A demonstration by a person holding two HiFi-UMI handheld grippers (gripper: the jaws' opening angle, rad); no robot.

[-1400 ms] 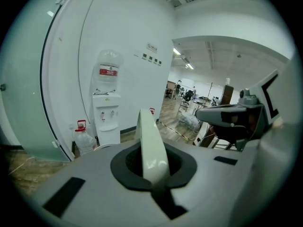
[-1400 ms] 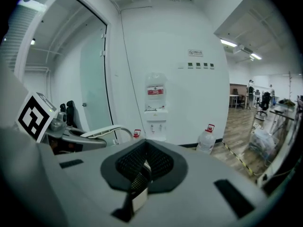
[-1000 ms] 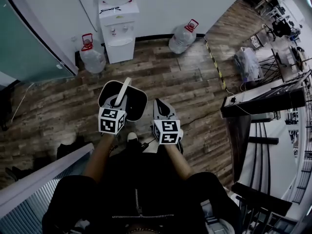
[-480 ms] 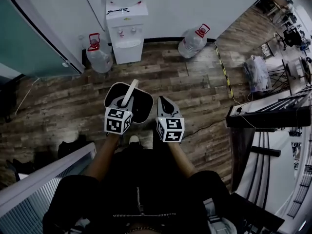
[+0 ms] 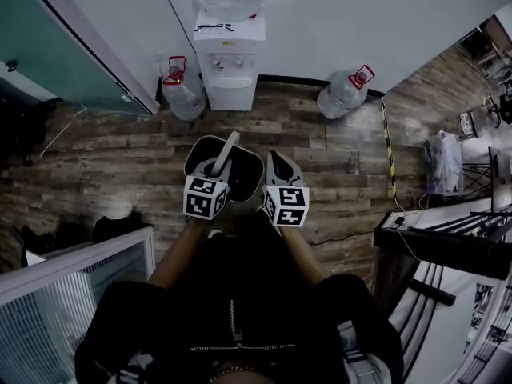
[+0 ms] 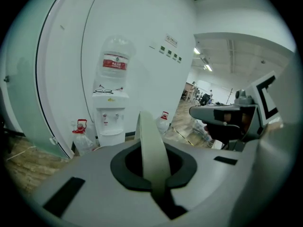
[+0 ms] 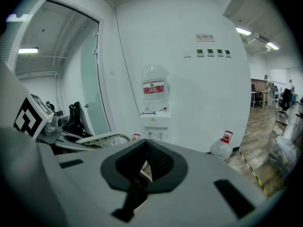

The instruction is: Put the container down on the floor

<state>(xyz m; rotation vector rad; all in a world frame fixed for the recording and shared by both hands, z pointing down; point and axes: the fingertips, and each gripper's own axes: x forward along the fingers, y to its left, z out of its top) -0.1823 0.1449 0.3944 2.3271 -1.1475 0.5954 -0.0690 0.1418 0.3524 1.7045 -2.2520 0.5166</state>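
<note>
A dark container (image 5: 244,176) with a pale rim hangs by its cream handle (image 5: 230,150) in front of the person's legs. My left gripper (image 5: 218,171) is shut on that handle. In the left gripper view the handle (image 6: 150,145) runs straight up between the jaws of the left gripper (image 6: 153,178). My right gripper (image 5: 277,165) is just right of the container, shut and holding nothing. In the right gripper view the right gripper (image 7: 143,170) shows closed jaws, and the container's rim (image 7: 97,138) appears at the left. Whether the container's base touches the wooden floor (image 5: 104,166) is hidden.
A white water dispenser (image 5: 230,62) stands against the wall ahead, with a water bottle on the floor to its left (image 5: 182,96) and another to its right (image 5: 344,94). A glass door (image 5: 72,46) is at the left, a glass partition (image 5: 72,294) near left, a dark table (image 5: 448,242) at the right.
The person has stepped forward toward the water dispenser, carrying the container along. Both grippers keep the same pose and grip.
</note>
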